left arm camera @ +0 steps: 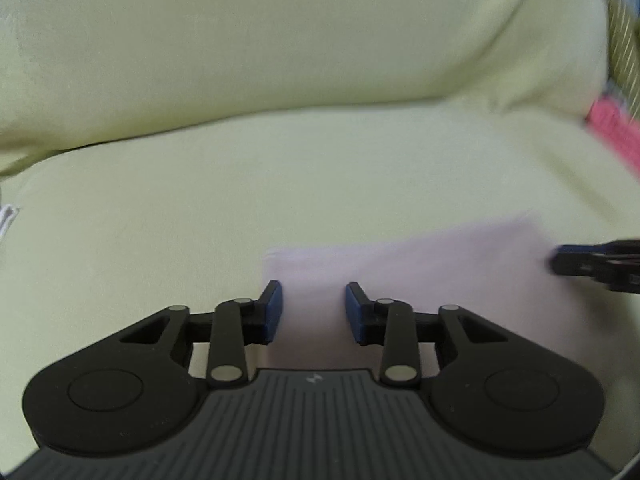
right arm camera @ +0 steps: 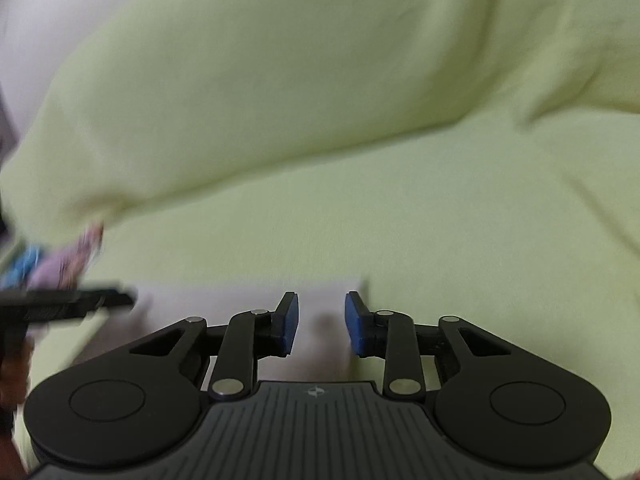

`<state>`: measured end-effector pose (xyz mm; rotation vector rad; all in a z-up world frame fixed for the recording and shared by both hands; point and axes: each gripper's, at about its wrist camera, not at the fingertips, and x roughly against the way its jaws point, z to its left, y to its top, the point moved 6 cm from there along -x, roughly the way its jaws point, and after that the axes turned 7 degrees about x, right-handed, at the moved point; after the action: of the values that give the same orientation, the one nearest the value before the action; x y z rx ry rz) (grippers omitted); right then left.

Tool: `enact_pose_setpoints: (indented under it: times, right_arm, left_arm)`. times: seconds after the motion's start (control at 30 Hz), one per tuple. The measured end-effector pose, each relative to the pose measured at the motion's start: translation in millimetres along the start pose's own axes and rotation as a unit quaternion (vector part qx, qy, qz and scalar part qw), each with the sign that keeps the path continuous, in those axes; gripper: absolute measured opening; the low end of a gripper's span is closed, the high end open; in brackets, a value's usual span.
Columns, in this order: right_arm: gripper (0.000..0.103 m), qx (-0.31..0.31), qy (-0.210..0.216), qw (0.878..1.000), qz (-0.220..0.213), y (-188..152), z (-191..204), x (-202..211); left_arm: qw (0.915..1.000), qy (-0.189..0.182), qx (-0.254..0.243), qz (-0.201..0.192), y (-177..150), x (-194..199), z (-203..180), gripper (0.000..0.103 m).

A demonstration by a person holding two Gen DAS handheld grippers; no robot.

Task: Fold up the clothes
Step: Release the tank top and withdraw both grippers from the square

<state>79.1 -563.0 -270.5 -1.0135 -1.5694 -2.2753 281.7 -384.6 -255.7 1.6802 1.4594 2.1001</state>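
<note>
**Both grippers standing open over the folded cloth**

The pale yellow-green soft fabric garment is filling most of both views, with a thick fold lying across its upper part. Near the lower edge a pale pinkish-white rectangular cloth panel is lying flat on it. The left gripper is hovering over this panel, its blue-padded fingers standing apart and pressing on nothing. The right gripper is likewise standing parted above the panel's far edge, empty. Each gripper is showing at the side of the other's view, blurred.
</note>
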Motion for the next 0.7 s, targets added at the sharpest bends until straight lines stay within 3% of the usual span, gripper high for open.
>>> enact_pose_setpoints:
  times: [0.13,0.27,0.37,0.47,0.5,0.57,0.7]
  right_arm:
    - [0.023,0.028,-0.073,0.997,0.015,-10.6,0.8,16.8]
    - [0.024,0.018,-0.094,0.995,-0.018,-19.7,7.1,53.5]
    - [0.024,0.028,-0.062,0.997,-0.042,-26.3,33.0,70.9]
    - [0.023,0.045,-0.053,0.998,-0.012,-46.1,54.9,69.0]
    - [0.023,0.046,-0.059,0.997,0.006,-55.8,56.9,66.6]
    - [0.023,0.042,-0.070,0.996,0.031,-67.0,56.3,60.3]
    - [0.023,0.045,-0.076,0.996,0.027,-65.3,56.4,65.1]
  left_arm:
    - [0.9994,0.025,0.023,-0.011,1.6,19.2,27.0,0.026]
    - [0.9959,-0.017,0.085,-0.028,-4.1,67.6,49.8,0.022]
    - [0.9984,-0.033,0.031,-0.033,-19.6,86.8,22.3,0.023]
    - [0.9993,-0.024,-0.027,0.009,-48.7,76.3,-2.7,0.022]
    - [0.9990,-0.019,-0.031,0.027,-59.2,68.0,-4.5,0.021]
    - [0.9989,-0.013,-0.041,0.018,-66.2,63.3,-6.8,0.021]
    - [0.9993,0.007,-0.024,0.027,-63.8,69.9,-10.3,0.021]
